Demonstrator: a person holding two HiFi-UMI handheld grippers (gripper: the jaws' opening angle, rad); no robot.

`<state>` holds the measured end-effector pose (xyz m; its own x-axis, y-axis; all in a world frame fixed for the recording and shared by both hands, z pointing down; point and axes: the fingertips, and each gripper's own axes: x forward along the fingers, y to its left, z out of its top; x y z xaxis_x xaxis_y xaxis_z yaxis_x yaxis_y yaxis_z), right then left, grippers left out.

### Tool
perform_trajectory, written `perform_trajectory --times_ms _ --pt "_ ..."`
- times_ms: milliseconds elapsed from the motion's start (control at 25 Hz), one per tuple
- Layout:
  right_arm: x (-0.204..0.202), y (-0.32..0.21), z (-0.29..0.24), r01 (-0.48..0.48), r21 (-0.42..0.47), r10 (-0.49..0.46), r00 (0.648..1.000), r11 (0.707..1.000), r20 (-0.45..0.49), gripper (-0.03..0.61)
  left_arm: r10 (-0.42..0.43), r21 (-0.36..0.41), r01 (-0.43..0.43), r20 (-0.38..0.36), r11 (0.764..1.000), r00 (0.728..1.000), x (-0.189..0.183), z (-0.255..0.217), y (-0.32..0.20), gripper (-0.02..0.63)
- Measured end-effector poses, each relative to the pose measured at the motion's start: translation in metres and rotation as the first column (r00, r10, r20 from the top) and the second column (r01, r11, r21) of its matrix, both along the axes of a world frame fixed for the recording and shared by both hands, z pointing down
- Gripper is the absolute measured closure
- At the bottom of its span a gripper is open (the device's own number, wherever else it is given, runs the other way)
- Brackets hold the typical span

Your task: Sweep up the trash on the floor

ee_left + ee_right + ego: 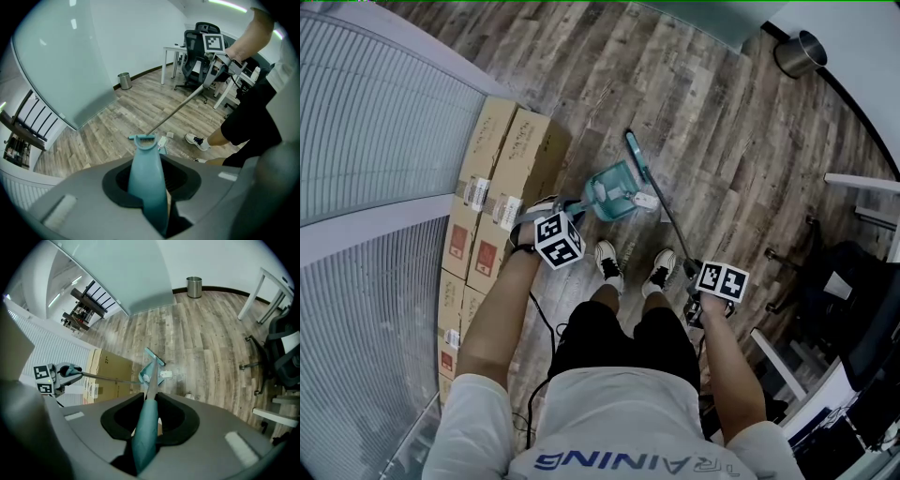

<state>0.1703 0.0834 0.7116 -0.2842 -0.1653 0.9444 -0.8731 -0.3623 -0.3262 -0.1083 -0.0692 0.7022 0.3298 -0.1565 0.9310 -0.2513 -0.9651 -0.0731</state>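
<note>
Starting closest in: the left gripper (149,190) was clamped on the teal dustpan handle (144,164), with its jaws only partly closed because the handle filled the gap between them. It pointed steeply down. That made sense to me, since the long handle let the person stand upright with the pan on the floor. Same deal on the other side. The right gripper (149,425) was closed round the teal grip of the broom (144,441), also aimed mostly downward, so the thin pole ran out ahead past the person's shoes (609,264).

A bit further out, the dustpan (614,194) sat on the wood floor (712,141) just ahead of the feet. The broom head (635,155) was right at its far side. The trash (645,200), a small white scrap, lay just beside the pan's edge, on the floor rather than in it as far as I could tell. My guess is the pan was parked there as a backstop so a short pull of the bristles would flick the scrap in. So close, but not collected yet.

Off to the left, stacked cardboard boxes (502,155) stood against a ribbed wall panel (375,141), near enough that a wide swing might clip them. Farthest out were a metal bin (799,52) by the far wall and an office chair (834,281) to the right.
</note>
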Motion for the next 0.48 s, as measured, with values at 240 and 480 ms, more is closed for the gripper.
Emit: perform_trajectory --times_ms 240,480 --pt "0.069 0.005 -0.01 -0.115 0.018 0.117 0.988 0.993 -0.104 0.469 -0.001 0.001 0.001 0.001 1.0 1.0 0.0 0.0 0.001 0.515" --pt "0.094 0.045 0.001 -0.261 -0.038 0.256 0.961 0.964 -0.107 0.469 0.0 0.004 0.0 0.003 1.0 1.0 -0.001 0.001 0.002 0.514"
